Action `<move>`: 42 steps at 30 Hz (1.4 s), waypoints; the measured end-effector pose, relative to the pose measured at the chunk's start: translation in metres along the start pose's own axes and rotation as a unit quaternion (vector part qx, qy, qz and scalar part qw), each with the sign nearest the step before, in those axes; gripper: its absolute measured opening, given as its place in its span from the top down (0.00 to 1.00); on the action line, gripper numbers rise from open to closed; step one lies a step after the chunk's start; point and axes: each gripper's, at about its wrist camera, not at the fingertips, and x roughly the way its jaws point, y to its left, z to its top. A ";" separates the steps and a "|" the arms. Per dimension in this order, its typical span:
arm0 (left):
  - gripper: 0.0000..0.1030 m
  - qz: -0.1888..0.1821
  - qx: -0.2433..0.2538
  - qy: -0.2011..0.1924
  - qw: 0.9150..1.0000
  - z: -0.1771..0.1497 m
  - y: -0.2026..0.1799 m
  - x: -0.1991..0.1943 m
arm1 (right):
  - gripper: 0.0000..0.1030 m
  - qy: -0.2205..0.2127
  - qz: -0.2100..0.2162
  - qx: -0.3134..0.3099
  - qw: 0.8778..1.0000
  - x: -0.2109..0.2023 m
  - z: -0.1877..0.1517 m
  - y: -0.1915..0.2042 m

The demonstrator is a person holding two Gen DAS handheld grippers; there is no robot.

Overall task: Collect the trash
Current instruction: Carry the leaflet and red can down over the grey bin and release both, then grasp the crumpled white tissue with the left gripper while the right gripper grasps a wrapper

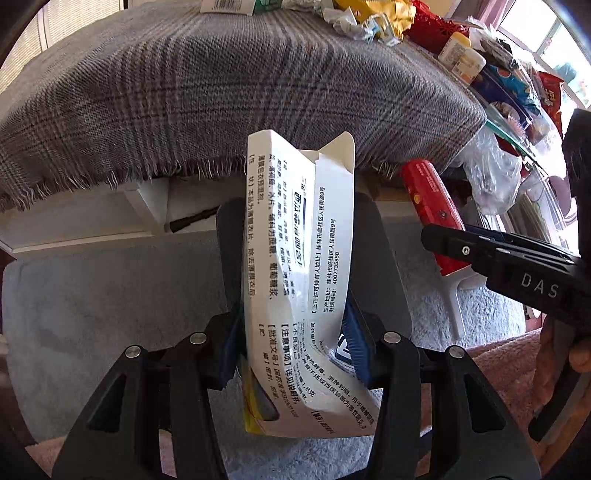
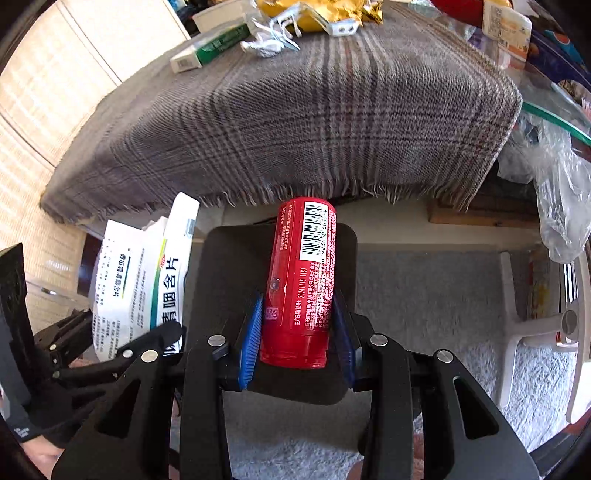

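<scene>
My left gripper (image 1: 295, 332) is clamped on a crushed white medicine carton (image 1: 295, 266); my right gripper (image 2: 297, 332) is clamped on a red tube-shaped can (image 2: 301, 280), blue pads (image 2: 251, 339) pressing its lower sides. Both pieces hang in the air just before the fringed edge of the plaid cloth (image 2: 295, 122), above grey carpet (image 2: 424, 295). No bin shows in either view, so I judge this the carrying step; I would keep both grips firm, level and apart, since the carton is buckled and may slip. The carton's long axis runs straight out along the fingers, open torn flap farthest away; the can likewise points away, barcode uppermost, base nearest me. More wrappers (image 2: 314, 14) wait on the cloth.
</scene>
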 end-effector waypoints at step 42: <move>0.08 0.027 -0.065 -0.039 0.997 0.036 0.037 -0.057 | 0.03 -0.062 -0.041 0.069 0.995 -0.040 0.036 -0.046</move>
